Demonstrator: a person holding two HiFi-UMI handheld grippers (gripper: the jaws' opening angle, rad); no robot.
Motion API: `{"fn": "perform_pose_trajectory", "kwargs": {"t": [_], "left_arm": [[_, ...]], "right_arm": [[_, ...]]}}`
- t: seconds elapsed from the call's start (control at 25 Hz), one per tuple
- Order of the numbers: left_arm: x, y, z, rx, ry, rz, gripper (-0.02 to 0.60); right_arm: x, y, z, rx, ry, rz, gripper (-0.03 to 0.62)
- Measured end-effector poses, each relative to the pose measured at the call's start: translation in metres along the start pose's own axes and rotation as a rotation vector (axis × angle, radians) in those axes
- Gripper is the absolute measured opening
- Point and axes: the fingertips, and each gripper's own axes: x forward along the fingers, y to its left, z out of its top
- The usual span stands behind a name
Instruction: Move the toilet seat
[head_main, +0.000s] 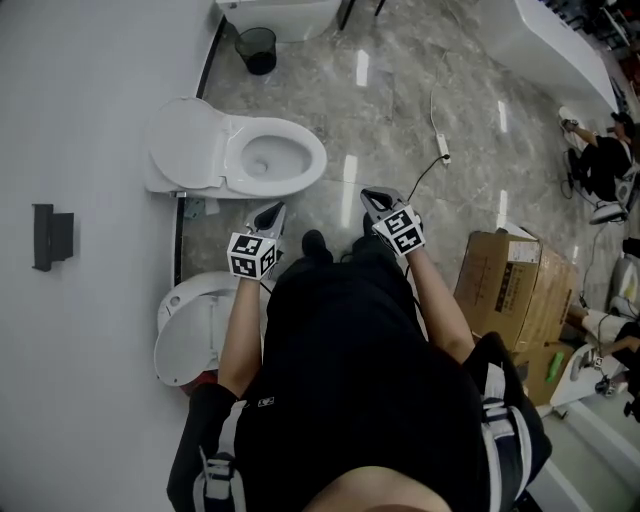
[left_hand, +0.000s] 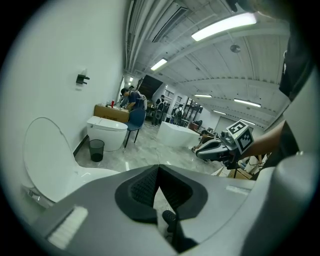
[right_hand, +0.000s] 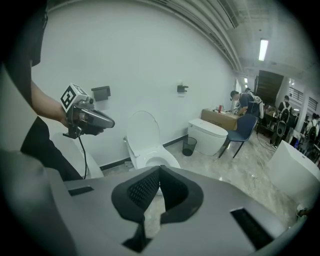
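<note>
We hold both grippers in the air in front of us, and neither touches anything. The left gripper (head_main: 272, 214) and the right gripper (head_main: 376, 198) each have their jaws closed together with nothing between them. The toilet seat (head_main: 185, 145) appears folded up with the lid against the wall, above the open bowl (head_main: 272, 157), on the toilet ahead and to our left; both grippers are well apart from it. We judge the task is either not begun or between moves, and the seat, if it is to come down, remains to be reached and swung over the bowl. A second toilet (head_main: 195, 330), lid down, sits just beside our left arm. We can read no brand; print on the cardboard box (head_main: 515, 280) is too small, and the gripper cubes carry only square markers.
</note>
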Motion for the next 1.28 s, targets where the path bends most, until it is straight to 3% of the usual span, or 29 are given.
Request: {"fn": "perform_pose_trajectory", "kwargs": {"t": [0.24,0.64,0.96,1.28], "left_arm": [[-0.001,0.007,0.004,0.011,-0.005,-0.009,0.025],[0.003,0.007,0.006,0.003,0.007,-0.052,0.103],[0.009,0.013,0.009,-0.008,0.006,-0.065,0.16],[0.014,0.016,0.011,-0.002,0.019,-0.078,0.175]], "right_arm": [[0.007,0.007,0.007,-0.004,-0.011,0.017,0.043],[0.011,0.006,0.012,0.032,-0.028,0.029,0.18],[0.018,0.0,0.009,0.04,-0.016,0.024,0.219],[0.02,-0.003,0.013,0.048,-0.015,0.011,0.242]]}}
